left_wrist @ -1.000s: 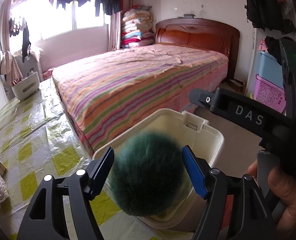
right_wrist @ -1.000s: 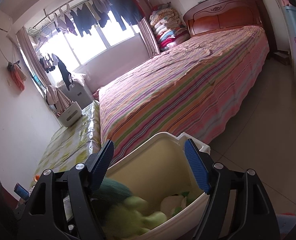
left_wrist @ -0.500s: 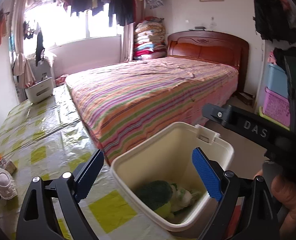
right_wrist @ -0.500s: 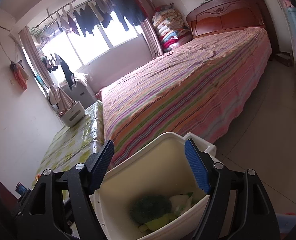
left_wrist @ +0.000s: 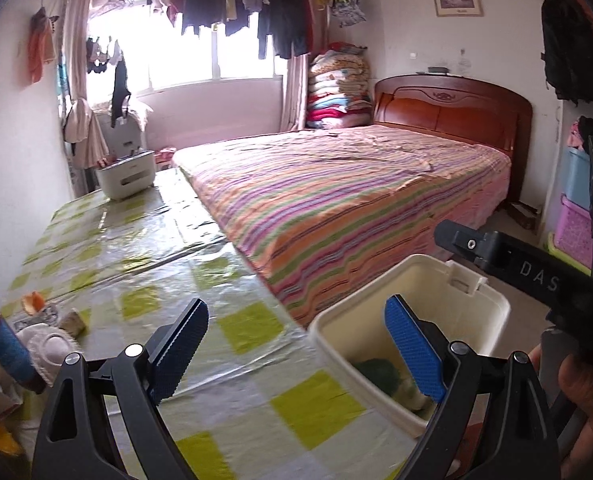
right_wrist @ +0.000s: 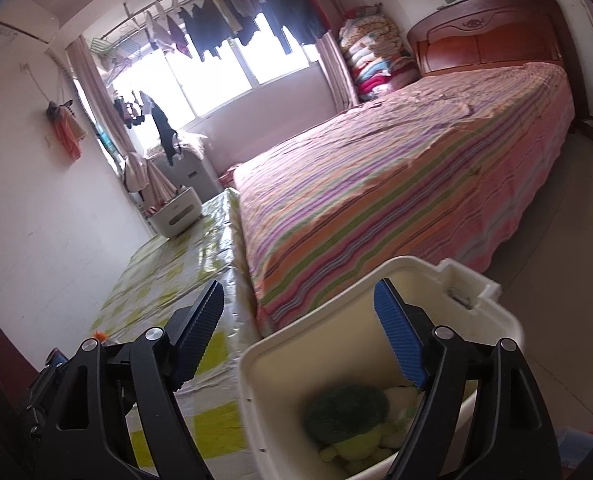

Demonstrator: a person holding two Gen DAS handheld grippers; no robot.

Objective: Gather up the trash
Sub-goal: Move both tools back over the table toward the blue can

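Leftover trash, a white domed mask (left_wrist: 50, 350) and crumpled scraps, lies far left on the yellow-checked plastic-covered surface (left_wrist: 240, 364); left tool (left_wrist: 296, 350) spread, empty, nearer. Right tool (right_wrist: 298, 338) spread over cream plastic bin (right_wrist: 492, 312).

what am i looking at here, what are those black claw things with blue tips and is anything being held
There is no robot here. A person holds one two-finger clamp tool in each hand, and a wide-angle camera on each tool looks forward along its fingers, which bends the room.

One picture is from the left gripper, the other from the right gripper. Both are open and hold nothing.

Below them stands a cream plastic bin beside the table, with a dark green fluffy ball and pale green scraps inside. The table, under a shiny yellow-green checked cloth, still carries bits at its near left: a white face mask and a blue roller with a dark end. A striped bed lies behind.
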